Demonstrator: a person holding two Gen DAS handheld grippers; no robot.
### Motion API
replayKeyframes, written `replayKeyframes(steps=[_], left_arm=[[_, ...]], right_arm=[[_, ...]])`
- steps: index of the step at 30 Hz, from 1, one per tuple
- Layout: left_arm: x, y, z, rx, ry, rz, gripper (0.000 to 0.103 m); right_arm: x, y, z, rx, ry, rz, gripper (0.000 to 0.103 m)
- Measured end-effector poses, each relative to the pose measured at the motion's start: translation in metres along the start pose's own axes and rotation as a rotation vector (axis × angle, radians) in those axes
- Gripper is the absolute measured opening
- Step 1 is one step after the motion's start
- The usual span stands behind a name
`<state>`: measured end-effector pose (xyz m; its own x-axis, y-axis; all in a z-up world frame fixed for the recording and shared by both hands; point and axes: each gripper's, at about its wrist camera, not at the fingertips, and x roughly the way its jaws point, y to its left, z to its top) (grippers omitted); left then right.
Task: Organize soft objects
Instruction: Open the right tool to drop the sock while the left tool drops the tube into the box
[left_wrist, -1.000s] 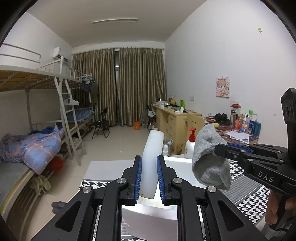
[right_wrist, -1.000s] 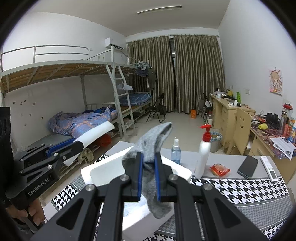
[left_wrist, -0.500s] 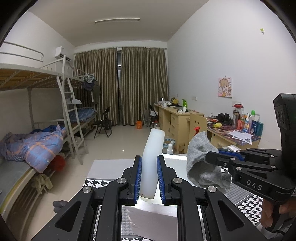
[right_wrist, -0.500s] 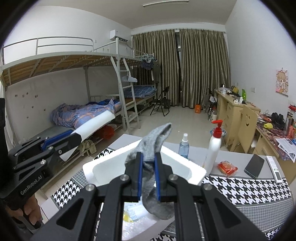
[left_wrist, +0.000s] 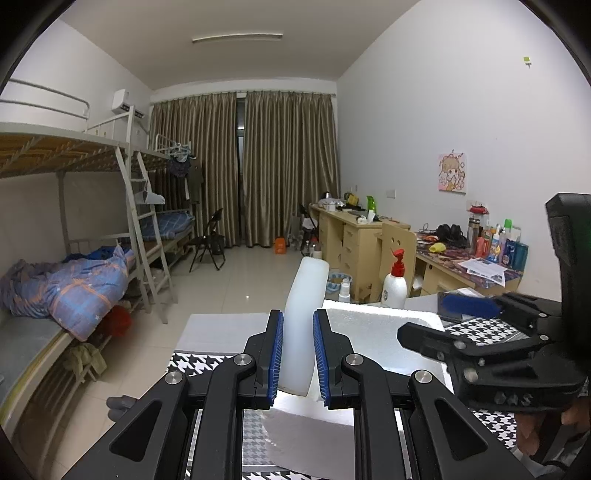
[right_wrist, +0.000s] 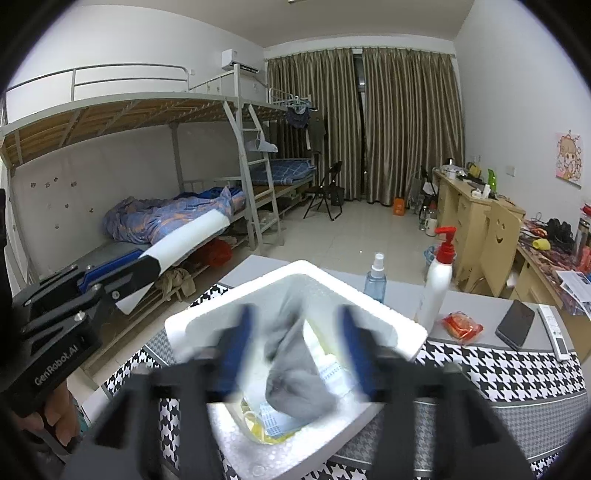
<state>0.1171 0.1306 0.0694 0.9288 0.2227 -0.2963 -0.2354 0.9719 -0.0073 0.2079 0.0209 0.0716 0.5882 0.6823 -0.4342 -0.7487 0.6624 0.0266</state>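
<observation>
My left gripper (left_wrist: 298, 332) is shut on the upright white foam lid (left_wrist: 304, 314), held above the near-left corner of the white foam box (left_wrist: 369, 325). In the right wrist view that same left gripper (right_wrist: 144, 266) holds the lid (right_wrist: 184, 240) off to the left. My right gripper (right_wrist: 295, 321) is over the box (right_wrist: 388, 321), blurred, and its jaws are opening. The grey sock (right_wrist: 295, 369) hangs loose between them, dropping into the box onto yellow and white packets. No pad presses on it. The right gripper (left_wrist: 421, 317) also shows from the side, with nothing in it.
The box sits on a houndstooth cloth (right_wrist: 498, 373). Behind it stand a blue spray bottle (right_wrist: 376, 277) and a white pump bottle (right_wrist: 439, 280). A red packet (right_wrist: 461, 326), a phone (right_wrist: 515, 325) and a remote (right_wrist: 554, 336) lie to the right. Bunk beds line the left wall.
The right gripper has sunk a little over the box and its jaws have sprung apart, letting go of the grey sock. The left gripper still holds the lid in place.
</observation>
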Motion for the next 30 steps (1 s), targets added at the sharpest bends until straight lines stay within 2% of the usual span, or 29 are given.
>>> replayKeyframes(steps=[1, 14, 18, 30], left_arm=[[0.0, 0.001, -0.001, -0.001, 0.001, 0.001, 0.018], [0.005, 0.001, -0.001, 0.013, 0.009, -0.024, 0.018], [0.005, -0.003, -0.001, 0.018, 0.014, -0.038, 0.018], [0.012, -0.018, -0.002, 0.045, 0.035, -0.097, 0.018]], right_arm=[[-0.003, 0.002, 0.0, -0.009, -0.014, -0.003, 0.083], [-0.012, -0.002, -0.002, -0.006, -0.026, -0.025, 0.084], [-0.019, -0.005, -0.004, 0.005, -0.038, -0.04, 0.089], [-0.036, -0.019, -0.012, 0.035, -0.062, -0.104, 0.095]])
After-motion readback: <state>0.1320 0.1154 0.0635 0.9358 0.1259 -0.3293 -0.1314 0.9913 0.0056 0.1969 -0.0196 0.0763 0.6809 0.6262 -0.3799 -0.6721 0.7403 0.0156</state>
